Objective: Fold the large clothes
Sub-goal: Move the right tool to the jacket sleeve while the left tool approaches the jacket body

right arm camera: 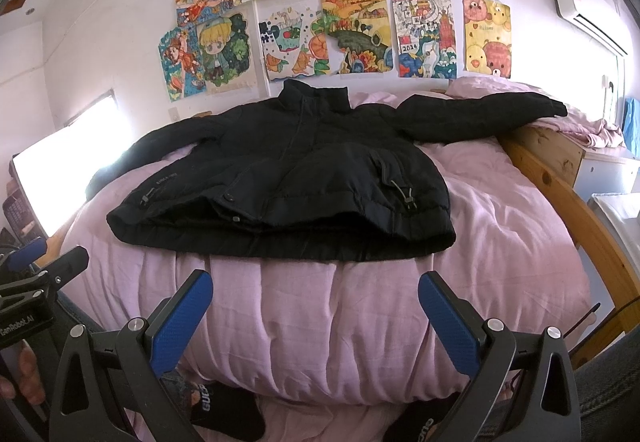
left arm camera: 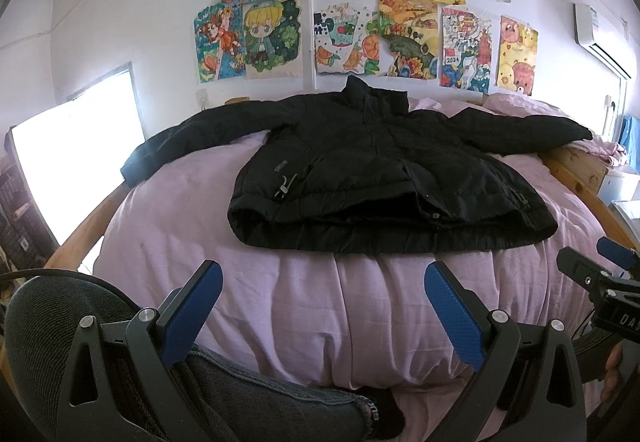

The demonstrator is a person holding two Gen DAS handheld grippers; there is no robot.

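Observation:
A black padded jacket (left arm camera: pixel 376 170) lies flat and face up on a pink duvet (left arm camera: pixel 304 306), collar toward the wall, both sleeves spread out to the sides. It also shows in the right wrist view (right arm camera: pixel 288 182). My left gripper (left arm camera: pixel 323 278) is open and empty, held short of the jacket's hem above the duvet's near edge. My right gripper (right arm camera: pixel 316 288) is open and empty, also short of the hem. The right gripper shows at the right edge of the left wrist view (left arm camera: pixel 600 274).
The bed has a wooden frame (right arm camera: pixel 560 194). Children's drawings (left arm camera: pixel 360 2) cover the wall behind it. A bright window (left arm camera: pixel 76 170) is at the left, an air conditioner (left arm camera: pixel 600 38) high right. A grey chair back (left arm camera: pixel 40 342) and the person's legs sit below the grippers.

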